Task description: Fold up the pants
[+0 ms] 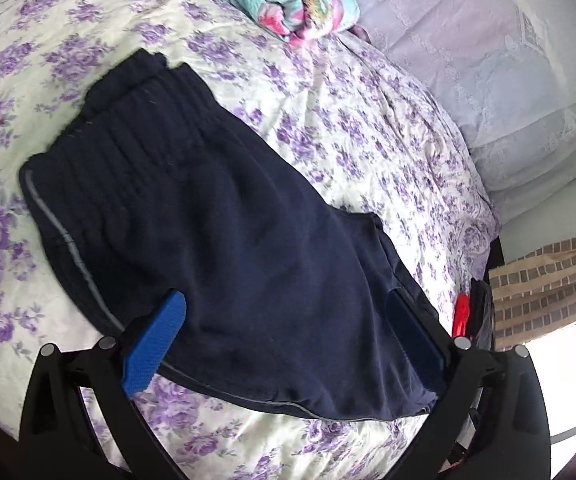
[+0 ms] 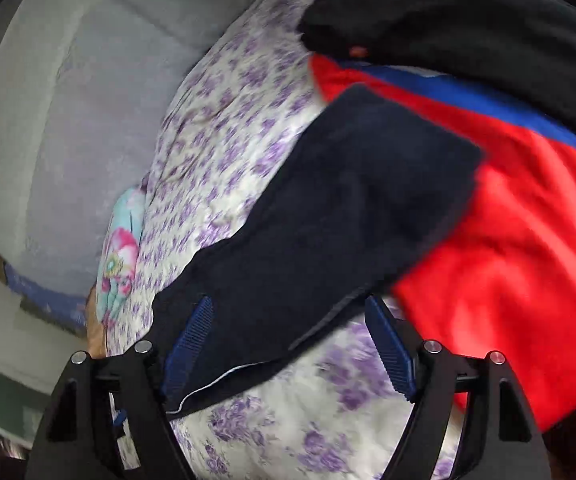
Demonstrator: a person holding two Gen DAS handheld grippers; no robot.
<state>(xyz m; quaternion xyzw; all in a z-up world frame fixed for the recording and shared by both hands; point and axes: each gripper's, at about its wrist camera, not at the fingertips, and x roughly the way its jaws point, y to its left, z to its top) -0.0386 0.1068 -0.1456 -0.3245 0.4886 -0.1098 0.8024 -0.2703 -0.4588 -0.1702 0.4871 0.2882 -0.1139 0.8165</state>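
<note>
One pair of navy pants (image 1: pixel 216 216) lies folded on the bed, on a bedspread (image 1: pixel 328 128) printed with purple flowers. In the left wrist view the ribbed waistband sits at the far upper left and the body of the pants runs down toward the camera, a thin grey stripe following the near edge. One folded quilt (image 1: pixel 288 4) in teal and pink rests further back on the bed, well apart from the pants, and one pale lilac pillow (image 1: pixel 508 80) lies beyond it to the right.

The left claw (image 1: pixel 288 312) points down at a slant over the near part of the pants. Its two blue fingers (image 1: pixel 156 344) stand wide apart, one at each side of the cloth, and neither pinches it; the right-hand finger is partly shaded against the dark fabric.

The right wrist view is blurred. The right claw (image 2: pixel 288 320) also tilts downward, rolled so that the bed runs diagonally across the picture. Its two fingers (image 2: pixel 192 336) are spread wide, and the end of the pants (image 2: pixel 328 216) lies between and beyond them without being clamped. Just past the pants lies one red garment (image 2: pixel 508 220) with a blue band, touching or overlapping the navy cloth, and one black garment (image 2: pixel 468 28) lies above it. The same quilt (image 2: pixel 120 256) shows at the left edge.
</note>
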